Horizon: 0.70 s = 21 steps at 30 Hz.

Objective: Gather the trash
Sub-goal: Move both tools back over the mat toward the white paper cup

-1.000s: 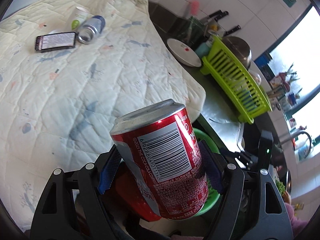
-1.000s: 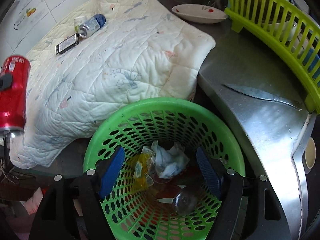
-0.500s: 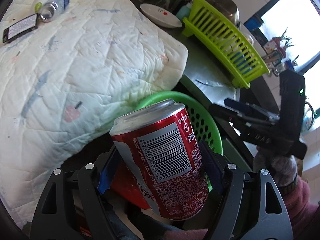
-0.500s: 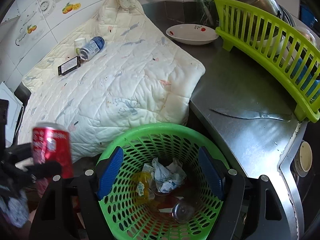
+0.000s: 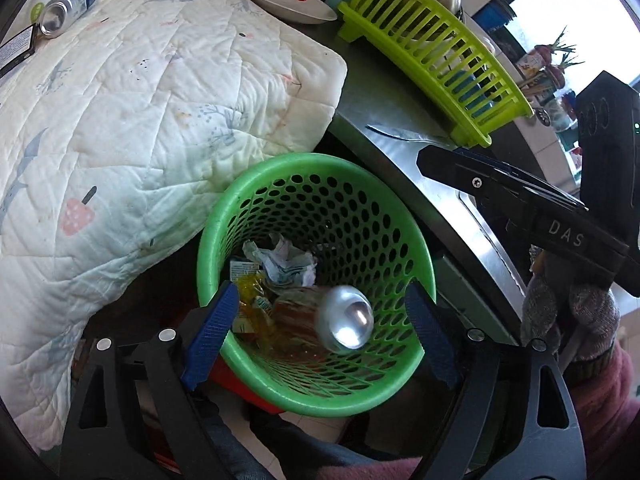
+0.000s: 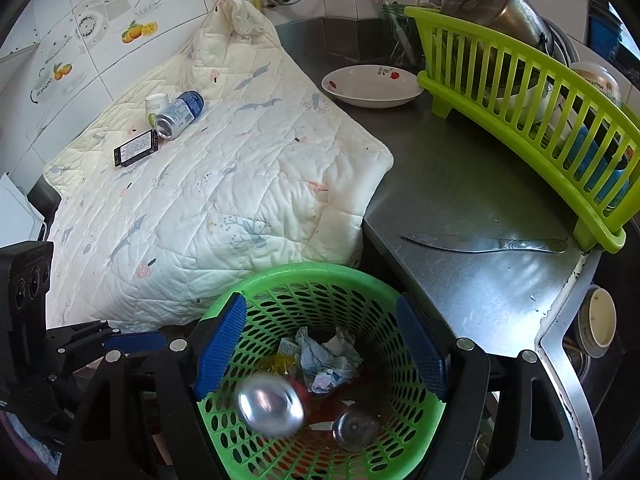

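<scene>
A green perforated basket (image 5: 248,184) (image 6: 296,274) stands below the counter edge. Inside lie crumpled paper (image 5: 284,262) (image 6: 328,356) and a yellow wrapper (image 5: 252,298). The red cola can (image 5: 344,316) (image 6: 270,402) is blurred in mid-fall inside the basket, its silver end facing up. My left gripper (image 5: 320,336) is open and empty above the basket. My right gripper (image 6: 320,348) is open and empty over the basket too. On the quilt (image 6: 208,184) lie a blue-and-silver can (image 6: 178,114), a black box (image 6: 136,154) and a small white bottle (image 6: 154,104).
A steel counter (image 6: 460,184) carries a knife (image 6: 480,242), a white plate (image 6: 372,86) and a lime dish rack (image 6: 532,116) with a pot and bowls. A tiled wall stands behind. A small cup (image 6: 598,320) sits at the right edge.
My left gripper opened and let go of the red can, which drops into the basket. Both grippers have moved further over the basket.
</scene>
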Motion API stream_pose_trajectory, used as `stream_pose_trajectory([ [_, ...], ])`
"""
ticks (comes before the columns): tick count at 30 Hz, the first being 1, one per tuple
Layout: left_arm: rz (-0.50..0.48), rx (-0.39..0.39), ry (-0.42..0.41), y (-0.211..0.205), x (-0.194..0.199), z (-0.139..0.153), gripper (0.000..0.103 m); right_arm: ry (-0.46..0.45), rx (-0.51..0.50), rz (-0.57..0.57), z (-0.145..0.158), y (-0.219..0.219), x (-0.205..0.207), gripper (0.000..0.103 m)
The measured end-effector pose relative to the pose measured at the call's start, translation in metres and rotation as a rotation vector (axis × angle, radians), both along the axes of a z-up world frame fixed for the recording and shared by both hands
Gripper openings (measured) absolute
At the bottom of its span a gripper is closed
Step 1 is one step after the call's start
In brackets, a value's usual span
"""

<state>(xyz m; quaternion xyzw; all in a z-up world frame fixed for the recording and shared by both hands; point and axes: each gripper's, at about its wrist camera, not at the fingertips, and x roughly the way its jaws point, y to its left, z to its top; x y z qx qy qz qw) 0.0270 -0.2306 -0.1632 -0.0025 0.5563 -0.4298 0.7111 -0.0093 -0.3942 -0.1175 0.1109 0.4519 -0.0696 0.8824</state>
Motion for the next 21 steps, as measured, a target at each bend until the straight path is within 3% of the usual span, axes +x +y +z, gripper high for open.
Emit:
stream_pose_trajectory([
  [12, 0.115, 0.019, -0.131, 0.041, 0.026, 0.031, 0.084, -0.007, 0.013, 0.057, 0.001, 0.018, 0.026, 0.074],
  [21, 0.219, 0.025, -0.156, 0.076, 0.057, 0.041, 0.084, -0.015, 0.018, 0.118, 0.005, 0.040, 0.059, 0.074],
])
